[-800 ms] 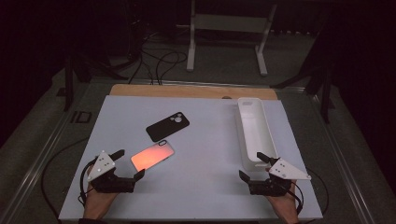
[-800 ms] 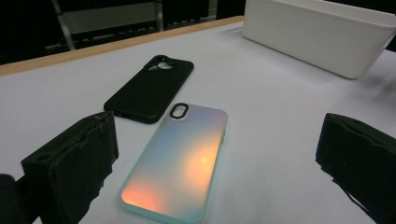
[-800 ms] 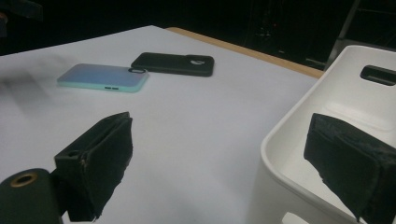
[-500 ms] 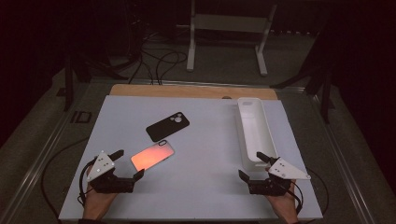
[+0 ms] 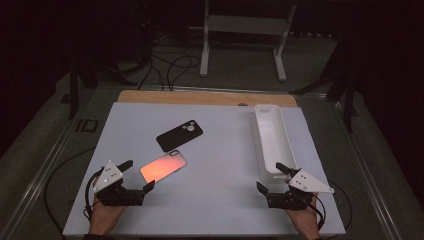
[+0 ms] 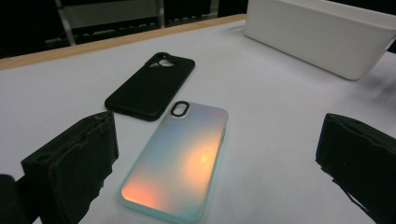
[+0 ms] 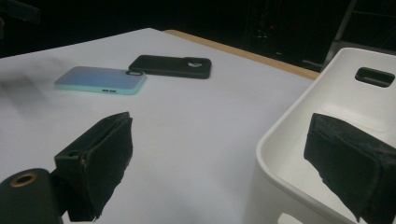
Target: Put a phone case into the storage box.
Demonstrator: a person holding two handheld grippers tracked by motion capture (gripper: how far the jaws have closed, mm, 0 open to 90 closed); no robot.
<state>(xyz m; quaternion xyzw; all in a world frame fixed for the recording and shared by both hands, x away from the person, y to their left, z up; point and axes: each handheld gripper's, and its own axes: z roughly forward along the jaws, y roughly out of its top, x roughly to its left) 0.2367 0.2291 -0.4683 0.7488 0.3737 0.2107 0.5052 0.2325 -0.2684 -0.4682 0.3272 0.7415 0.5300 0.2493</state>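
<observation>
Iridescent phone case (image 6: 180,161): lying flat on white table (image 5: 220,150), just ahead of left gripper (image 5: 134,176), jaws gaping wide, empty. Approach step is starting; next calls for straddling its edges. Right gripper (image 5: 272,179), equally wide, is idling by white tray (image 5: 272,140). Left gripper view is revealing black case (image 6: 149,86) touching its corner.

High view looks forward and down over the white table (image 5: 220,200) from above the person's side; left gripper view sits low and close to the iridescent phone case (image 6: 180,158); right gripper view faces it from farther off, beside the white tray (image 7: 299,135); all three share both cases.
</observation>
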